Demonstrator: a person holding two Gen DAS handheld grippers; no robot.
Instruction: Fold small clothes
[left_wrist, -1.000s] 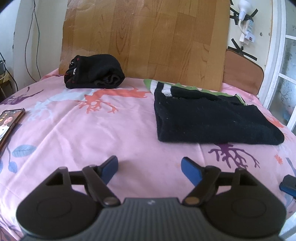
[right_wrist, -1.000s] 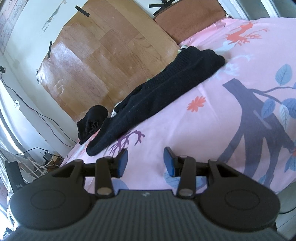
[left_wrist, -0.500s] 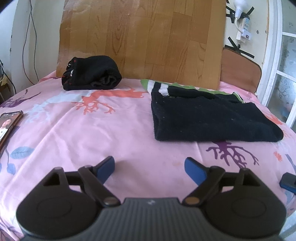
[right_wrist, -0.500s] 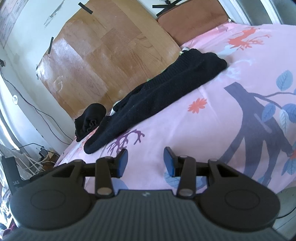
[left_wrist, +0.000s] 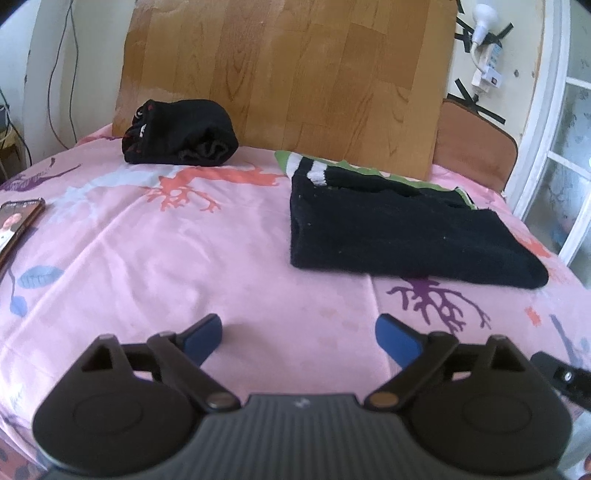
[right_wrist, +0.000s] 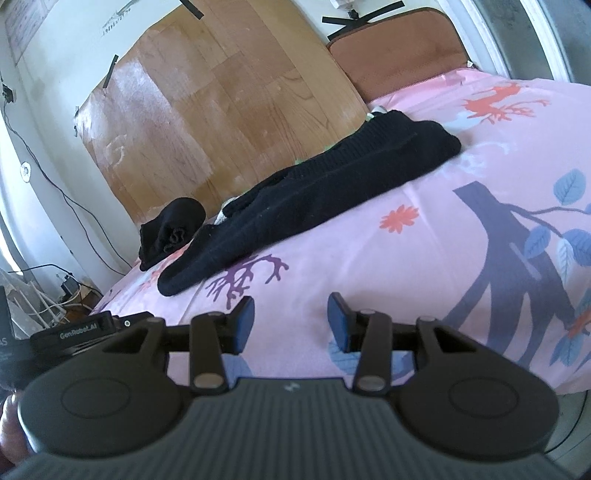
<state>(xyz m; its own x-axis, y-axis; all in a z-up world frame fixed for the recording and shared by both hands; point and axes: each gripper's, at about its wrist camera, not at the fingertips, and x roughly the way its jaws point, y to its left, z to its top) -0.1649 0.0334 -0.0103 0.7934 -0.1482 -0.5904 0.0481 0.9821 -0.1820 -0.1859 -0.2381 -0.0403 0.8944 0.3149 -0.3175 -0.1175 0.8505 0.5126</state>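
Note:
A folded black knit garment (left_wrist: 399, 236) with white and green trim lies flat on the pink patterned bedsheet (left_wrist: 192, 258), right of centre; the right wrist view shows the same garment (right_wrist: 325, 184) from its end. A rolled black garment (left_wrist: 181, 133) sits at the back left by the wooden board, and also appears small in the right wrist view (right_wrist: 170, 229). My left gripper (left_wrist: 299, 332) hovers over bare sheet in front of the folded garment, its jaws opening, nothing between them. My right gripper (right_wrist: 291, 317) stands open over the sheet, holding nothing.
A wood-grain board (left_wrist: 288, 74) leans on the wall behind the bed. A phone (left_wrist: 18, 225) lies at the sheet's left edge. A brown cushion (left_wrist: 476, 147) and a white window frame (left_wrist: 546, 147) stand at the right. Cables and clutter (right_wrist: 66, 291) lie beside the bed.
My left gripper's jaws have spread wider apart. The right wrist view has rolled slightly. The garments have not moved.

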